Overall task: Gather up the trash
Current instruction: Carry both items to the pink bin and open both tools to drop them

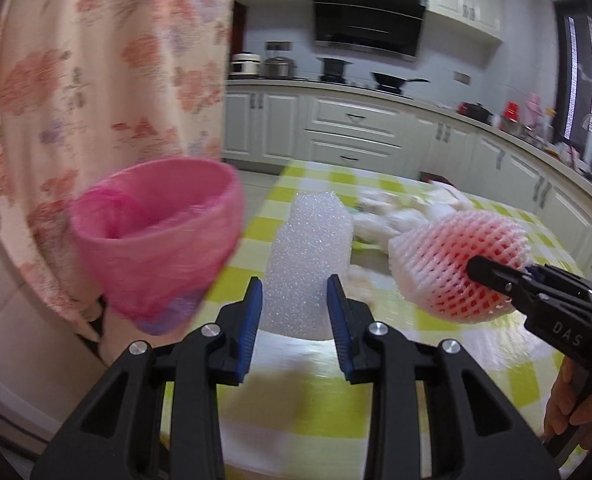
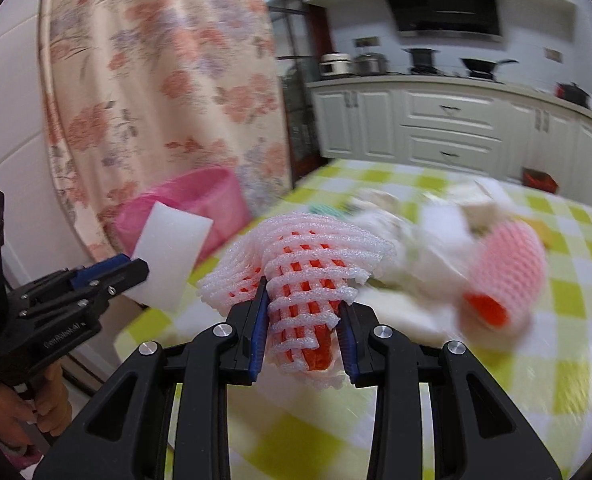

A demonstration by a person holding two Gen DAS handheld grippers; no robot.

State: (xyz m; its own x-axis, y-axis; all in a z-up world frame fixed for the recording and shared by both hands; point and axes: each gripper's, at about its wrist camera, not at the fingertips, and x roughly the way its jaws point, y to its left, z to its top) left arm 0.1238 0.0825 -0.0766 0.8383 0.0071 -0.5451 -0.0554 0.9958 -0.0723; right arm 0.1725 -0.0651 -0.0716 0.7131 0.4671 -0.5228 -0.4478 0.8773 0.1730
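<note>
The left claw (image 1: 295, 308) pinches a white foam block (image 1: 308, 264), its blue pads pressed on the block's two sides, the block standing up out of the jaws with its long axis pointing away from the camera. The right claw (image 2: 302, 320) pinches a red-and-white foam net (image 2: 296, 264), bunched and narrow where the pads squeeze it and fanning out wide beyond them. Both pieces are lifted off the surface (image 1: 312, 412), a green-and-white checked cloth. The landmark is the pink bin (image 1: 156, 240), lined with a pink bag and set at the surface's left edge, in front of the flowered curtain (image 1: 96, 80). From the bin, the foam block lies just to the right and close; the net lies further right, past the block. So the left hand seems the nearer one, and its block would likely go in first, with a short swing leftward over the rim. The right hand has to cross more of the surface, and the net's wide fan could catch the rim. More trash (image 2: 436, 248), blurred, lies on the cloth well right of the bin, another pink net (image 2: 508, 264) among it.
</note>
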